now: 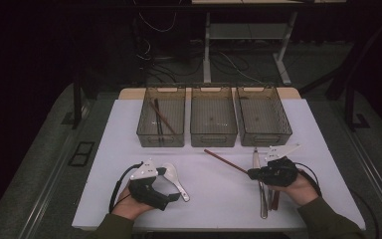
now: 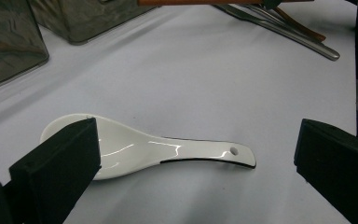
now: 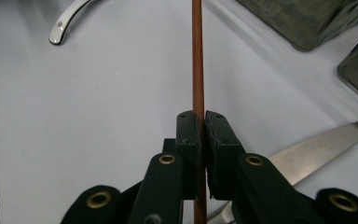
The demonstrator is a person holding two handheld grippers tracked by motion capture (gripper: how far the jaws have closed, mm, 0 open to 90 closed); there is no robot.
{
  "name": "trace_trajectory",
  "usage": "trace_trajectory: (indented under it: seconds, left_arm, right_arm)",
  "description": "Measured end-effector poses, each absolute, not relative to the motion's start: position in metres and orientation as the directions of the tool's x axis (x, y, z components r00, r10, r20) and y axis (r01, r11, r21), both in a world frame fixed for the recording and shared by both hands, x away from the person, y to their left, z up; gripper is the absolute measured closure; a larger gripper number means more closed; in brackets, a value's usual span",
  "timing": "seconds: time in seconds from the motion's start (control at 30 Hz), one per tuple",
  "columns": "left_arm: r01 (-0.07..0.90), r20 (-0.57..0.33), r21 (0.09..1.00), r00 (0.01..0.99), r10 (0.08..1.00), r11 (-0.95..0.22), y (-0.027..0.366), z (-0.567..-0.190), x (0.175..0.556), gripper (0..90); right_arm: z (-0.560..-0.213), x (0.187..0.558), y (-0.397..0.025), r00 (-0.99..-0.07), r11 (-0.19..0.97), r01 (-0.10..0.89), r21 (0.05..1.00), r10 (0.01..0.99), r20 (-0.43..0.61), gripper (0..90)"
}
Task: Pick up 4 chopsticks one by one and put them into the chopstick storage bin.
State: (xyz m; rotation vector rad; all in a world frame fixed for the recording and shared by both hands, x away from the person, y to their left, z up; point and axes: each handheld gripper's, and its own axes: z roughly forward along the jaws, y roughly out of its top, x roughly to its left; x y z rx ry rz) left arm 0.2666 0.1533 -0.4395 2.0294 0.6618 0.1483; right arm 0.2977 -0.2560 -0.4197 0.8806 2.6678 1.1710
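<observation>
A white ceramic spoon (image 1: 175, 179) lies flat on the white table top, bowl to the left and handle toward the right in the left gripper view (image 2: 140, 148). My left gripper (image 2: 191, 154) stands open with one jaw on each side of it, just above it. My right gripper (image 3: 202, 130) is shut on a reddish-brown chopstick (image 3: 197, 51), which sticks out toward the bins; in the high view the chopstick (image 1: 224, 160) slants up-left from the right gripper (image 1: 252, 173). A metal knife (image 3: 317, 149) lies under that gripper.
Three smoky clear bins stand in a row at the back: the left bin (image 1: 161, 137) holds chopsticks, the middle bin (image 1: 213, 135) and right bin (image 1: 263, 134) look bare. More cutlery (image 1: 263, 199) lies under the right hand. The table's front edge (image 1: 219, 230) is near both forearms.
</observation>
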Motion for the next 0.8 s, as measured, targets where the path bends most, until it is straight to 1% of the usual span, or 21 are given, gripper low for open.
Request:
trace_trajectory:
  seconds: [0.8]
  left_arm:
    - [0.399, -0.162, 0.827, 0.844, 0.511, -0.397, 0.152, -0.441, 0.267, 0.0]
  right_arm:
    - [-0.397, 0.319, -0.233, -0.816, 0.505, 0.467, 0.726, 0.561, 0.135, 84.4]
